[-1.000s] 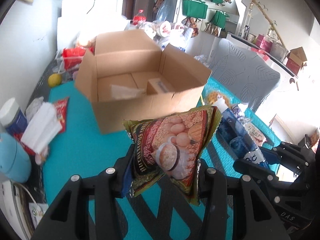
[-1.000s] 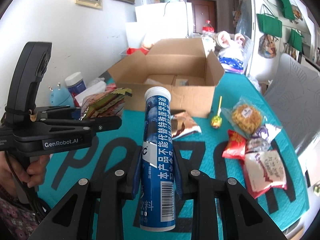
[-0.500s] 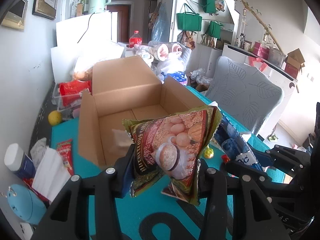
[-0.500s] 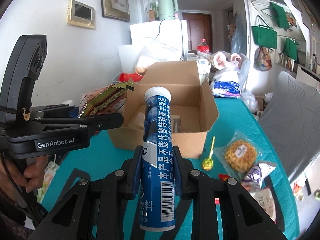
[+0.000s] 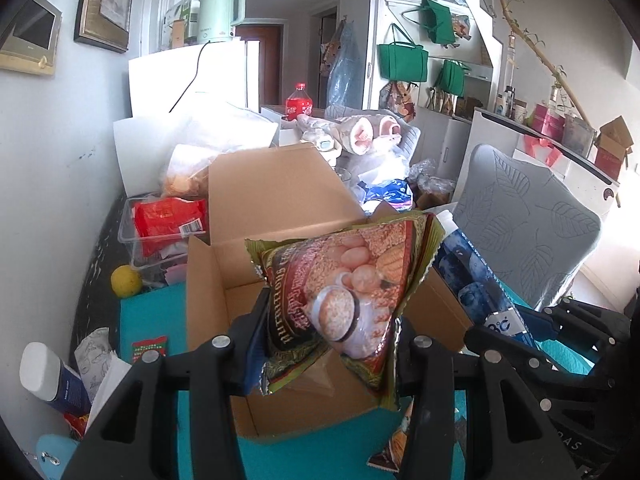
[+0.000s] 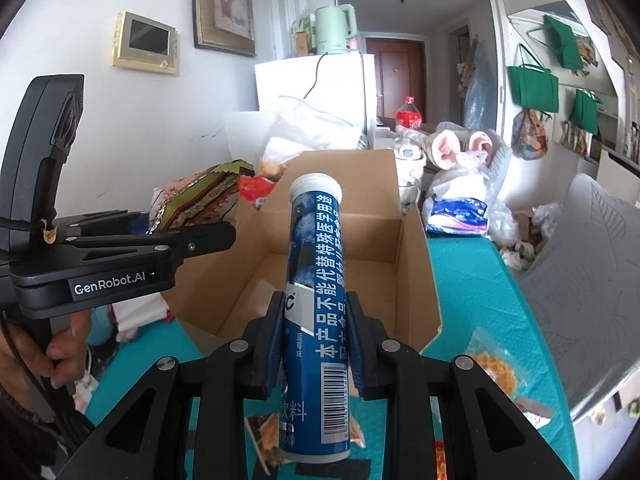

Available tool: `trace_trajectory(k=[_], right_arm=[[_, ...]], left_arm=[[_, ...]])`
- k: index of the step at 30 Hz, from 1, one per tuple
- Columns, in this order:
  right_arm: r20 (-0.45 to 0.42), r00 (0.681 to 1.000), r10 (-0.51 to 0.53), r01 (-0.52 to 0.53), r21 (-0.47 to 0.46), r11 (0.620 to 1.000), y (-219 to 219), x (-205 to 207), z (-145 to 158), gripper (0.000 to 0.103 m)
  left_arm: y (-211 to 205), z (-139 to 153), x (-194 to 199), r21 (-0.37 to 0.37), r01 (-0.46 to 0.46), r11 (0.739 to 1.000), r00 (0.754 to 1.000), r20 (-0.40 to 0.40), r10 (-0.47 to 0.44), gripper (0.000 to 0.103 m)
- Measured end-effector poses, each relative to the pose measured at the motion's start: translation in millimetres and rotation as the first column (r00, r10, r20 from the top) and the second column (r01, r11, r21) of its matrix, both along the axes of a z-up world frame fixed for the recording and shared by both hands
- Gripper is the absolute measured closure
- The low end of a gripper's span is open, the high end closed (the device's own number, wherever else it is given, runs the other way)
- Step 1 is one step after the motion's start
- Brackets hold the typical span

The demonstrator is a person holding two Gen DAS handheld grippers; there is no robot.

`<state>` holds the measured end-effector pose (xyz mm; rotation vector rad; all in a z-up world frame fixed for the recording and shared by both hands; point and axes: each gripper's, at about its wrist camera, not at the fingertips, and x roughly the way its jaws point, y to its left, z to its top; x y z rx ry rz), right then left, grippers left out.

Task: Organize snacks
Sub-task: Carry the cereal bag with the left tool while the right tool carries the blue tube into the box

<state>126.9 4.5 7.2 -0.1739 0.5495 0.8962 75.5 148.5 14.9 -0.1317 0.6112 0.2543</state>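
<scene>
While both items hang above the open brown cardboard box (image 6: 336,248), nothing is dropped yet. On the left, the left gripper (image 5: 326,354) clamps a green crinkled snack bag (image 5: 344,292); the right gripper (image 6: 314,344) pinches a blue tube with white cap (image 6: 316,280). Several packets (image 6: 492,368) remain on the teal tablecloth (image 6: 460,264).

A green kettle (image 5: 218,14) stood on a white fridge (image 5: 188,76). A cola bottle (image 5: 299,101) sat behind a plush toy (image 5: 366,134). Green bags (image 5: 402,58) hung right; a framed picture (image 6: 224,6) hung left.
</scene>
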Motion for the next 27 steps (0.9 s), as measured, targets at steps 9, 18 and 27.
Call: trace_trajectory(k=[9, 18, 27], right_arm=[[-0.02, 1.0, -0.003, 0.002, -0.027, 1.0, 28, 37, -15, 0.075], [-0.048, 0.998, -0.044, 0.039, -0.088, 0.995, 56, 64, -40, 0.075], [-0.101, 0.992, -0.078, 0.06, -0.167, 0.984, 73, 68, -69, 0.075]], left_arm=[[25, -20, 35, 0.0, -0.033, 0.999, 0.999, -0.023, 0.033, 0.057], [41, -38, 64, 0.017, -0.034, 0.999, 0.998, -0.06, 0.035, 0.057], [59, -59, 74, -0.026, -0.074, 0.997, 0.988, -0.137, 0.07, 0.057]])
